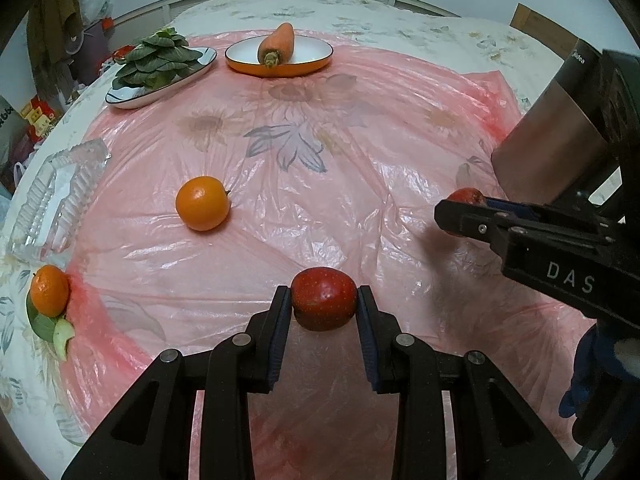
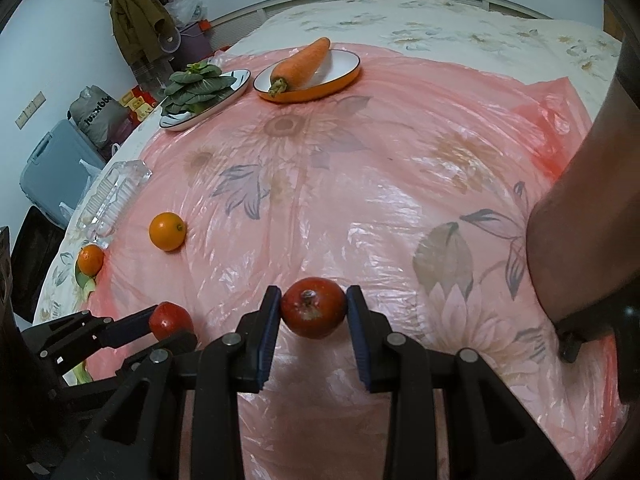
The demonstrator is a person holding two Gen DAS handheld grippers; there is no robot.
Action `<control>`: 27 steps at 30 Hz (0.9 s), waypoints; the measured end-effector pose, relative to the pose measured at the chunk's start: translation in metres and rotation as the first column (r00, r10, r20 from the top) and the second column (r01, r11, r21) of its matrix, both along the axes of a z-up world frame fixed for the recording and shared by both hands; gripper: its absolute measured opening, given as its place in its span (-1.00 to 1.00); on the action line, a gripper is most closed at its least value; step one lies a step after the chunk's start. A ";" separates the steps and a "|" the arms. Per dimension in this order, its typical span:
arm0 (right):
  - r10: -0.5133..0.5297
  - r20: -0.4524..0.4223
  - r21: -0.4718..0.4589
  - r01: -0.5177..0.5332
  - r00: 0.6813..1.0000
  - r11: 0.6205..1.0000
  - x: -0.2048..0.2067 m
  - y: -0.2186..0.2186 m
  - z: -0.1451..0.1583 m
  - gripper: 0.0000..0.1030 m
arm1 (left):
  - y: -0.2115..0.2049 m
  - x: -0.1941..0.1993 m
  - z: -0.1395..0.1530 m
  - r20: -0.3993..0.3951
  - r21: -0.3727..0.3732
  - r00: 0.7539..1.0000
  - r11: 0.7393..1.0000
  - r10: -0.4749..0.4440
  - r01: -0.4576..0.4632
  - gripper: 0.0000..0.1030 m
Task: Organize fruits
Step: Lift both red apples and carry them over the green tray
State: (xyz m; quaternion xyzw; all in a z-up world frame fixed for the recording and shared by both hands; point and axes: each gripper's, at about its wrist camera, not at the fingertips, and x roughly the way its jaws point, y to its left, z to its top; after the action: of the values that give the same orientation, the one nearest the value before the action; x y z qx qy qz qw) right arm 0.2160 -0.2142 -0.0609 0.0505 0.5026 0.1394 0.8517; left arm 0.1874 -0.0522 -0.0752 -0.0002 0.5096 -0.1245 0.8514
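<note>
Apple in my left gripper (image 1: pixel 323 304), another in my right gripper (image 2: pixel 313 307). Ahead-left on the sheet (image 1: pixel 360 128): orange (image 1: pixel 203 203); second orange (image 1: pixel 49 290) at its edge. Far back: carrot (image 1: pixel 277 43) on plate (image 1: pixel 316 65), greens plate (image 1: pixel 132 98) left of it.

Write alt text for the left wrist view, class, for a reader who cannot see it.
The left gripper is shut on a red apple above a pink plastic sheet; at right the right gripper clamps a second red apple. Two oranges lie at left; beyond are a carrot on an orange plate and greens.
</note>
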 end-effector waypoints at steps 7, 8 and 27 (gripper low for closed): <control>-0.003 -0.008 -0.003 0.003 1.000 1.000 -0.007 -0.002 -0.003 -0.14 | 0.014 -0.003 0.004 -0.032 -0.118 0.999 0.992 0.040 -0.044 -0.46; -0.004 -0.009 -0.002 0.004 1.000 1.000 -0.008 -0.003 -0.004 -0.13 | 0.016 -0.004 0.004 -0.038 -0.131 0.998 0.990 0.044 -0.048 -0.46; -0.017 -0.016 0.019 0.017 1.000 1.000 -0.024 -0.011 -0.008 -0.14 | 0.012 -0.013 0.010 -0.047 -0.107 0.999 0.994 0.028 -0.033 -0.46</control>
State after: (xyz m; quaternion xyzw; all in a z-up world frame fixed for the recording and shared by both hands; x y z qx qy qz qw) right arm 0.1917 -0.2255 -0.0688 0.0641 0.5074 0.1367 0.8484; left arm 0.1741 -0.0399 -0.0655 -0.0568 0.5211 -0.1386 0.8403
